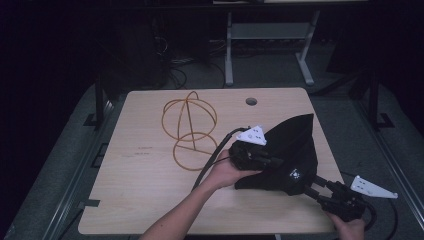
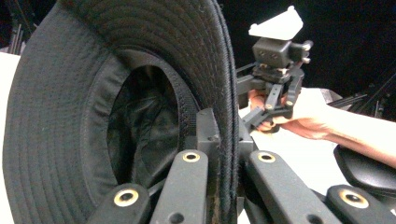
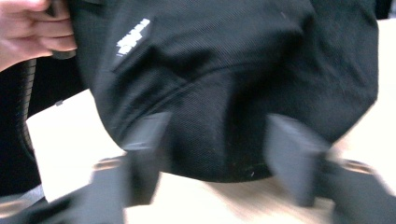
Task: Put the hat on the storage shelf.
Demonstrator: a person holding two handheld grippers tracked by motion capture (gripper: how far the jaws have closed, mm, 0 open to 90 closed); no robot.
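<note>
Dark room surrounds a wooden table (image 1: 150, 165). A black bucket hat (image 1: 292, 150) stands on its edge just right of the orange wire stand (image 1: 189, 129). The left claw (image 2: 223, 154) is clenched on the hat's brim. The right claw (image 3: 212, 154) is released, its jaws spread around the crown. I judge the hat is being shaped or lifted; next the right claw must close on the crown.

Hat (image 1: 290, 150): black fabric bucket type, stitched brim in concentric rows, small white label on the crown. We log it at the table's 4 o'clock area, held up off the wood and folded, peak pointing toward 12 o'clock. In the left gripper view the hat (image 2: 116, 93) shows its dark lined hollow, brim edge pinched between jaws. In the right gripper view the crown (image 3: 224, 84) sits between spread jaws.
</note>
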